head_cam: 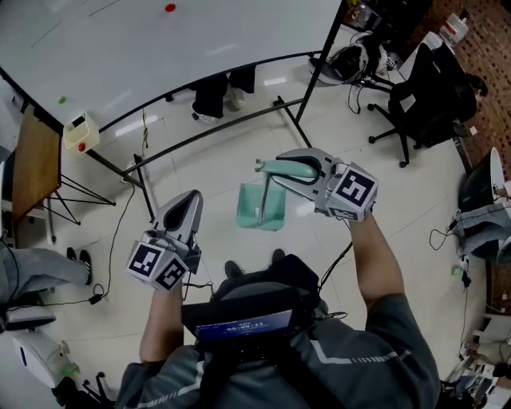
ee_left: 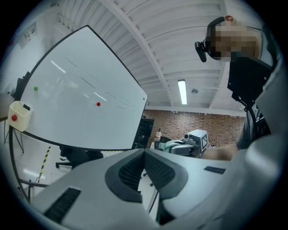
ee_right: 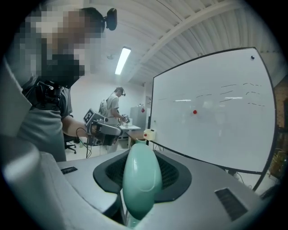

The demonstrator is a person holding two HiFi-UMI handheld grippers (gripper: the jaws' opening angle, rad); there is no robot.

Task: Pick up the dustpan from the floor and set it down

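Carry step: right tool (head_cam: 266, 167) was clamped on the dustpan (head_cam: 262, 209) handle, with the dustpan hanging clear above the floor (head_cam: 239, 156). Left tool (head_cam: 189, 201) was closed and empty. Next, probably: lower it steadily until the dustpan rests flat, then let go — mind the swing.

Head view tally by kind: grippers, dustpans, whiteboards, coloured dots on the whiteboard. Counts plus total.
grippers: 2, left gripper and right gripper
dustpan: 1
whiteboard: 1
dots on the whiteboard: 2, red dot and green dot
total: 6
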